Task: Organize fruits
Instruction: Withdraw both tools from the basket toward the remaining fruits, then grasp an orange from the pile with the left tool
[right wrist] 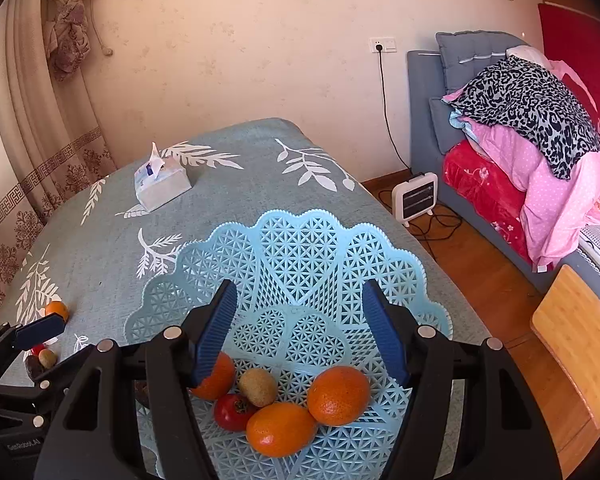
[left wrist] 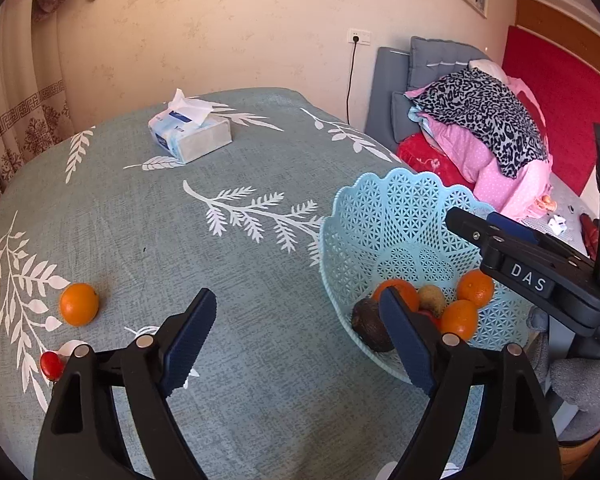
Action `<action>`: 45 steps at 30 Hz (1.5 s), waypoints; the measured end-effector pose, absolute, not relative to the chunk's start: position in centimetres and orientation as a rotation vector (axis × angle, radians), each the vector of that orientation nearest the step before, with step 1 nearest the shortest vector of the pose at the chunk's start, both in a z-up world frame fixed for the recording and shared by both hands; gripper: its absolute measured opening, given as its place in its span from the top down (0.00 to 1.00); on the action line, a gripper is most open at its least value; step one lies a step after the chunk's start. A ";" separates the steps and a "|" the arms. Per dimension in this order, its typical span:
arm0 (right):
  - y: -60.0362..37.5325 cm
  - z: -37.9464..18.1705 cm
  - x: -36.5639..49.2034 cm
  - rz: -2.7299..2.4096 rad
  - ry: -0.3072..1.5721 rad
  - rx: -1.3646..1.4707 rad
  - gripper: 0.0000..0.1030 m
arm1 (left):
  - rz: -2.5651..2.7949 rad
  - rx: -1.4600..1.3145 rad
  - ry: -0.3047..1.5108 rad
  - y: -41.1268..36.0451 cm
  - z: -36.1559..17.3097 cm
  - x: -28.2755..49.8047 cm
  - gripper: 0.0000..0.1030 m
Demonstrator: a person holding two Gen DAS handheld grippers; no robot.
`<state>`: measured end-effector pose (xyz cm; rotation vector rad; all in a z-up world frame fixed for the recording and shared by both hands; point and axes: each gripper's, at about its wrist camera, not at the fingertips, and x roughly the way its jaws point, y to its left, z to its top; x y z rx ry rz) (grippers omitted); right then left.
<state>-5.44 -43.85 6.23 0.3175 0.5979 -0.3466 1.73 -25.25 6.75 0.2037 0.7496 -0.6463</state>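
Observation:
A light blue lattice basket (left wrist: 400, 216) (right wrist: 300, 248) stands on the table's right side. It holds three oranges (right wrist: 281, 429), a kiwi (right wrist: 258, 386), a red fruit (right wrist: 232, 411) and a dark avocado (left wrist: 370, 325). On the table at the left lie an orange (left wrist: 79, 304) and a small red fruit (left wrist: 50, 364). My left gripper (left wrist: 296, 340) is open and empty, above the cloth just left of the basket. My right gripper (right wrist: 300, 328) is open and empty, over the basket's fruit. It also shows in the left wrist view (left wrist: 512, 248).
A tissue box (left wrist: 190, 132) sits at the far side of the grey-green leaf-print tablecloth (left wrist: 220, 264). A sofa with piled bedding (right wrist: 532, 128), a small white heater (right wrist: 415, 197) on the wood floor and a wooden stool (right wrist: 576, 336) are to the right.

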 end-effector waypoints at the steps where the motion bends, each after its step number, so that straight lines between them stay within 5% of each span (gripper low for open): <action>1: -43.8 6.2 -5.5 -0.345 0.596 0.319 0.35 | -0.639 0.198 0.749 -24.9 6.8 1.9 0.19; 37: -32.8 7.6 -4.6 -0.060 0.581 0.176 0.27 | -0.278 0.098 0.850 -11.0 3.7 11.8 0.14; 45: -31.1 6.8 -3.8 -0.020 0.616 0.154 0.27 | -0.304 0.100 0.908 -11.4 2.4 13.5 0.32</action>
